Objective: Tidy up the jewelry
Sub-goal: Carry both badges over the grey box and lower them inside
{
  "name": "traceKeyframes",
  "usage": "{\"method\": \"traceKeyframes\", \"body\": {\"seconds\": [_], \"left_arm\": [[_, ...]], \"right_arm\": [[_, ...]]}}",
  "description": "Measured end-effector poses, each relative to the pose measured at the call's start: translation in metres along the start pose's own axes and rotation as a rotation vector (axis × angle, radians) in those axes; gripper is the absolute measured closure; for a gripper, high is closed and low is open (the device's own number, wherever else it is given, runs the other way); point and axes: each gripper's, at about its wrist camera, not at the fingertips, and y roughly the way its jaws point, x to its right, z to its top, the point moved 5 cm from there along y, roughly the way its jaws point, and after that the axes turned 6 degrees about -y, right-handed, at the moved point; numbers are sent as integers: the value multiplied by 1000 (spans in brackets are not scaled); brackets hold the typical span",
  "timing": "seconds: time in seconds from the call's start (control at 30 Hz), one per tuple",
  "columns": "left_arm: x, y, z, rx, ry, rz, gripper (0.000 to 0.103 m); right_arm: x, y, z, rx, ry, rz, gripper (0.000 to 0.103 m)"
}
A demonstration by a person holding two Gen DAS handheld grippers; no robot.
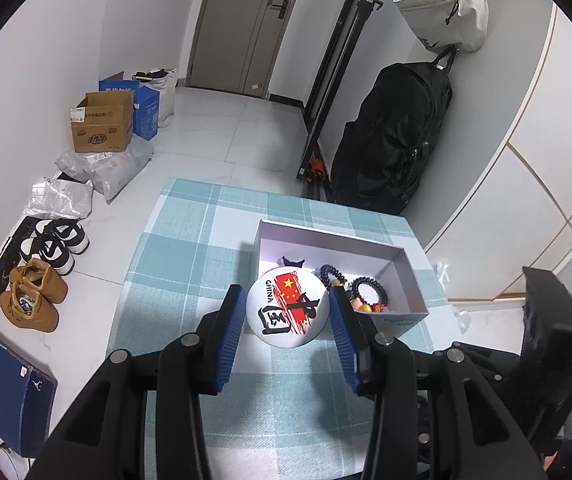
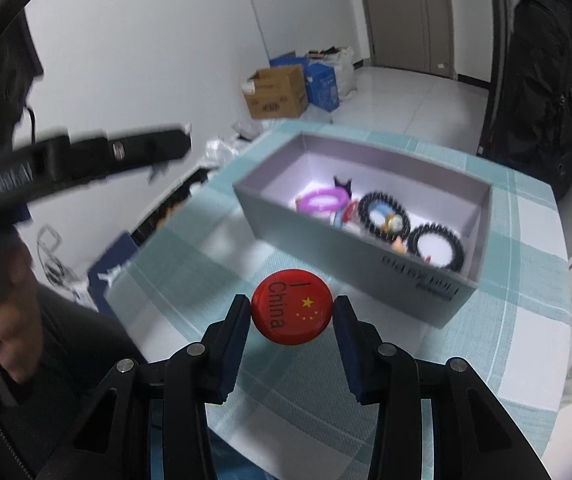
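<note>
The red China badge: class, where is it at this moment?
In the right wrist view, the red China badge sits clamped between the right gripper fingers, above the checked tablecloth, just in front of the grey box.

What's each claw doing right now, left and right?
Left claw: closed on white China badge.
Right claw: closed on red China badge.

The table (image 1: 190, 248) is covered by a teal-and-white checked cloth (image 1: 174, 280). A grey open-topped box (image 1: 395, 322) sits directly on the cloth toward the far right side, with bare cloth to its left and front.
</note>
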Motion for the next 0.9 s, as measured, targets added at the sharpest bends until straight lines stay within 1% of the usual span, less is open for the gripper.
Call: {"method": "traceKeyframes", "body": {"seconds": [0.2,0.47,0.6,0.73,0.9], "left_arm": [[7,2,6,2,0,-20,66],[13,16,11,-21,-13,-32,66],[17,24,14,-27,-6,-26,66],[17,32,15,-42,-21,-25,66],[21,38,16,-59,-29,-32,66]], "right_arm": [[9,-8,19,63,45,27,62],[21,-20,37,125,96,50,62],[28,-23,42,137,117,55,62],[37,-24,49,157,146,55,62],[47,-20,54,157,192,52,62]]}}
